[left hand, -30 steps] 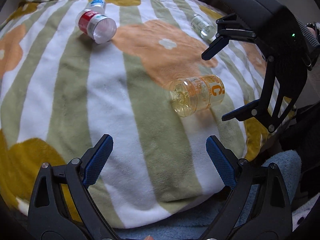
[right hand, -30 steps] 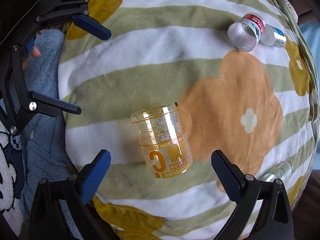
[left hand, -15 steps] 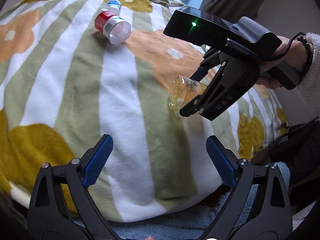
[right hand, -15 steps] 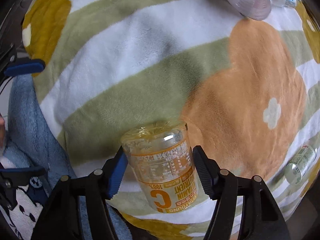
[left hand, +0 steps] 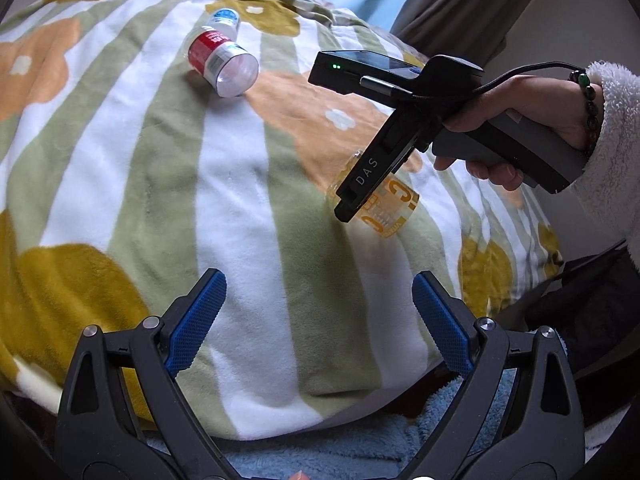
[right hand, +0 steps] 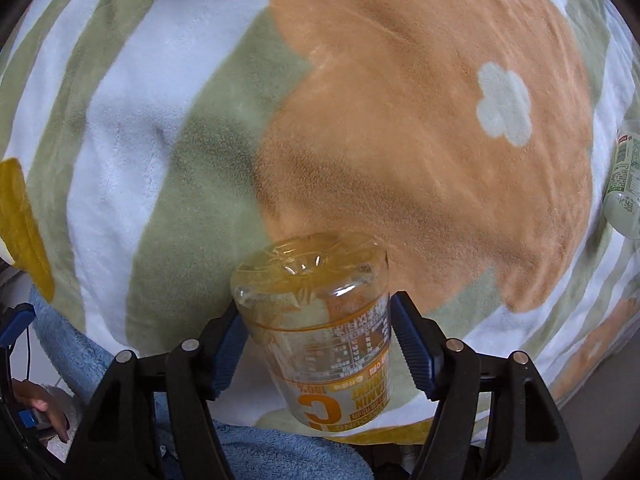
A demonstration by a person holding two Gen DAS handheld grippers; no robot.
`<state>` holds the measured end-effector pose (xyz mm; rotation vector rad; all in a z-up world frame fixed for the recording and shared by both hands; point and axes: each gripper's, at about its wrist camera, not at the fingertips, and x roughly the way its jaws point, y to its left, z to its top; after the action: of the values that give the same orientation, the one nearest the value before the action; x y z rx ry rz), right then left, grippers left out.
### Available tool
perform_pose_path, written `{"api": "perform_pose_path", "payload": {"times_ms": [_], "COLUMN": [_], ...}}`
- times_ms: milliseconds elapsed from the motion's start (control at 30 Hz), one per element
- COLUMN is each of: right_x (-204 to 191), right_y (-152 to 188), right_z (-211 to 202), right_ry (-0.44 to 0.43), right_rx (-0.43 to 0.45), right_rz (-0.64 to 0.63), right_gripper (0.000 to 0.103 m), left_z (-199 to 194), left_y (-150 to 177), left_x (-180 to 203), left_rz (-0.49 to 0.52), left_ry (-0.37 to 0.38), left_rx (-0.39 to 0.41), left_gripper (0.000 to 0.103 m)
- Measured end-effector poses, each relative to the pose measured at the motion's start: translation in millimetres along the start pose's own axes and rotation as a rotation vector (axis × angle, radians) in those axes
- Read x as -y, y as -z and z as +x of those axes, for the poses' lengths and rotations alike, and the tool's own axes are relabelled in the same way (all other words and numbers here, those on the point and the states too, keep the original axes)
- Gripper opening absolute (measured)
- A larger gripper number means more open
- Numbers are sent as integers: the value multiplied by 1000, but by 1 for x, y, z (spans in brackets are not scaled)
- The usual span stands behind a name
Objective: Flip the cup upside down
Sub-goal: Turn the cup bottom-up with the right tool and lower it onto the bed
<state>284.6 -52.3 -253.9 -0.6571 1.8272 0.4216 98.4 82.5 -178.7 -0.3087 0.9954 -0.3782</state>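
Note:
A clear yellow plastic cup (right hand: 320,328) with orange print and a big "C" is between the blue pads of my right gripper (right hand: 316,344), which is shut on it. Its closed bottom points away from the camera, toward the blanket. In the left wrist view the cup (left hand: 394,206) shows partly behind the right gripper's black finger (left hand: 366,178), just over the blanket. My left gripper (left hand: 318,322) is open and empty, held back near the blanket's front edge.
A striped flower-pattern blanket (left hand: 240,184) covers the surface. A clear cup with a red label (left hand: 222,60) lies on its side at the back. A small clear bottle (right hand: 624,184) lies at the right edge. Blue towel (right hand: 280,456) lies below the front edge.
My right gripper moved down over the cup, closed on it and lifted it, turning it bottom-forward. My left gripper pulled back and stayed open.

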Motion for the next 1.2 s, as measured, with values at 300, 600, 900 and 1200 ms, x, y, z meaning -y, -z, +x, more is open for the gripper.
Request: {"api": "perform_pose_path", "payload": {"times_ms": [300, 600, 900, 1200], "right_x": [-4, 25, 34, 15], "right_y": [-36, 15, 93, 111], "right_z": [-26, -58, -63, -33], "right_ry": [-21, -132, -258, -234], "right_rx": [12, 320, 867, 1148], "right_rz": [-24, 8, 81, 151], "right_gripper": [58, 58, 58, 58], "left_z": [4, 16, 23, 21], "left_y": [-1, -6, -14, -21], "left_x": [-5, -1, 2, 5], "left_rz": [-4, 8, 4, 2], "left_ry": [-16, -31, -48, -66], "left_rx": [-13, -36, -29, 6], "left_gripper": [94, 94, 94, 94]}}
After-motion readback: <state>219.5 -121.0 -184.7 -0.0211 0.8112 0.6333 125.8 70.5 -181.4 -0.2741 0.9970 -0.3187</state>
